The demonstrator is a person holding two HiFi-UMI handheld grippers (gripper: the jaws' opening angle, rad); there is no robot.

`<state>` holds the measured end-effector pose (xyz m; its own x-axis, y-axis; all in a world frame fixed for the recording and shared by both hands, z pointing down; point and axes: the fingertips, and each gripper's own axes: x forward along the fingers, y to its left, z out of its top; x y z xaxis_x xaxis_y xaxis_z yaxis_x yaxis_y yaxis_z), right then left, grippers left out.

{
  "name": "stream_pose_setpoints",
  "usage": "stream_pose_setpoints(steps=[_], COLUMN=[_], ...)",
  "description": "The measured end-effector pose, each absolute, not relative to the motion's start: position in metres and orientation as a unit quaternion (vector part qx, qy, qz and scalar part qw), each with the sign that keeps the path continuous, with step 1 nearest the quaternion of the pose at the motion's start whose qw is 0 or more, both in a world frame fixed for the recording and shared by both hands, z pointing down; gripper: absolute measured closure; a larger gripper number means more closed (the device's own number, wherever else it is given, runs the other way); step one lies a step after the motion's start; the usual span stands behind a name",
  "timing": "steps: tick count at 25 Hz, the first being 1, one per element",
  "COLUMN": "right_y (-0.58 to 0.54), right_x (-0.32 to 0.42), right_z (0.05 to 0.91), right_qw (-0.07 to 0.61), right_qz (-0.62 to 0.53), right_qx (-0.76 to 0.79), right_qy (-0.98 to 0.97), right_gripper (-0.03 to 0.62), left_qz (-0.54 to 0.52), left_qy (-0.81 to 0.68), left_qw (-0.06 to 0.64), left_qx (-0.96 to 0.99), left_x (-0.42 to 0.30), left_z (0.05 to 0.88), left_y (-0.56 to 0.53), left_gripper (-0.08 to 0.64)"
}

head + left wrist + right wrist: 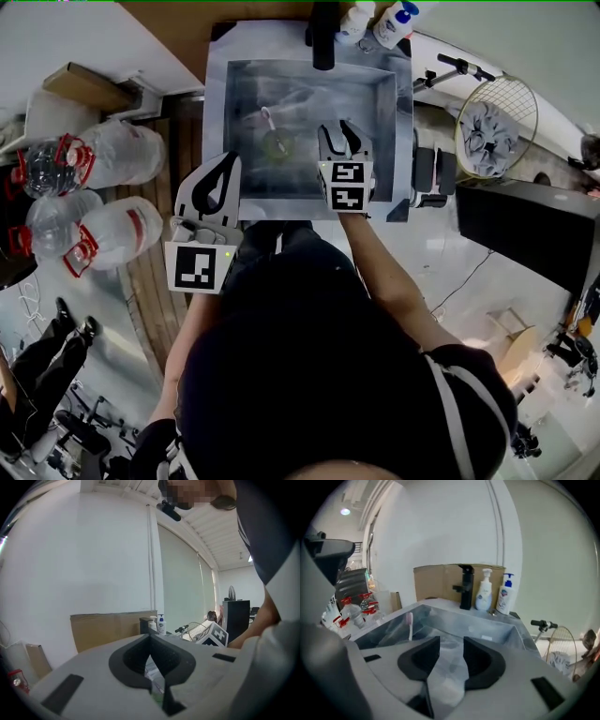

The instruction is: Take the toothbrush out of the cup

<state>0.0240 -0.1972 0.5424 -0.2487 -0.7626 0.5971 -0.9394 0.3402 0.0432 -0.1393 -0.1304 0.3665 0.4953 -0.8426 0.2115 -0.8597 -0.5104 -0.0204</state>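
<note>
- Toothbrush, slim and pink-headed, stood near upright in the small green cup inside the grey metal sink.
- Right gripper, nearer, gaped empty just right of it.
- Left gripper was closed, empty.

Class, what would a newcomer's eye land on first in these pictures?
A grey sink at the head view's top centre, with a toothbrush standing in a cup inside it. The right gripper hangs above the sink's right half, jaws apart and empty. Big clear bottles lie at the left.
</note>
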Motion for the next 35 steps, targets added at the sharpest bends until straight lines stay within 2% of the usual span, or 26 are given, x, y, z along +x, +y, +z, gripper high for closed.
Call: stream_pose_setpoints(steps=[15,25,29,35], right_y=[-0.204,-0.210,-0.215,-0.214], right_x=[-0.078,-0.104,-0.104,-0.105], right_z=[0.547,0.580,0.591,0.589], right_qw=[0.290,0.306,0.318,0.306], right_qz=[0.125,0.163,0.166,0.176], right_qx=[0.439,0.421,0.425,0.432], right_qy=[-0.841,-0.838,-0.831,-0.830], right_gripper=[0.437,0.476,0.510,0.546], left_qz=[0.105,0.114,0.118,0.121], left_qy=[-0.553,-0.585,-0.592,-0.596], left_qw=[0.048,0.057,0.057,0.053], left_qx=[0.825,0.801,0.795,0.792], left_x=[-0.190,-0.218,-0.223,-0.227], left_z=[0.368,0.371,0.372,0.371], left_y=[-0.119,-0.109,-0.103,-0.098], left_gripper=[0.538,0.538,0.538,0.538])
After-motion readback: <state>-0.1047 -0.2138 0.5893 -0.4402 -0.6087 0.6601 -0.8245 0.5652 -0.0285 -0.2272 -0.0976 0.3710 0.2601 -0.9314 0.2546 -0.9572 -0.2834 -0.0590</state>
